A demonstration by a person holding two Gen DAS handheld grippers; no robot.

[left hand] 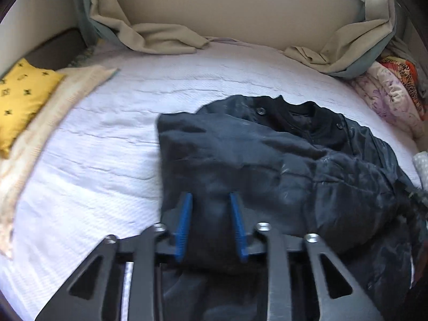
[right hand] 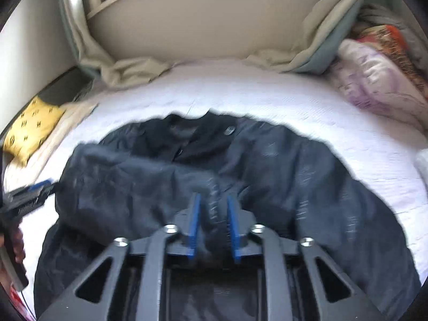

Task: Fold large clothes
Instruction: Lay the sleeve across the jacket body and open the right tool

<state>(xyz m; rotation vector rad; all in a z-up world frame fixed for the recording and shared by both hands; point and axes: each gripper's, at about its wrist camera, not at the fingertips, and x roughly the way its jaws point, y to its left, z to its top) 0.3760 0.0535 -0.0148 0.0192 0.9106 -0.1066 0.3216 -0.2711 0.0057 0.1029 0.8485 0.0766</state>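
Both grippers, left (left hand: 211, 208) and right (right hand: 213, 208), have jaws pinching jacket (left hand: 281, 165) folds; slick bulk could slip, undoing the fold beside its collar (left hand: 297, 112).

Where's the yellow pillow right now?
In both wrist views the yellow pillow sits at the far left edge of the bed, beside a cream blanket, clear of the black jacket.

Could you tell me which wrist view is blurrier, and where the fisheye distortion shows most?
Right wrist view: motion blur smears the black jacket and purple quilt; only the right claw stays crisp. Left wrist view: sharper, jacket buttons readable, yellow pillow slightly smeared. Both: the bed edge and wall bow strongly, corners dark.
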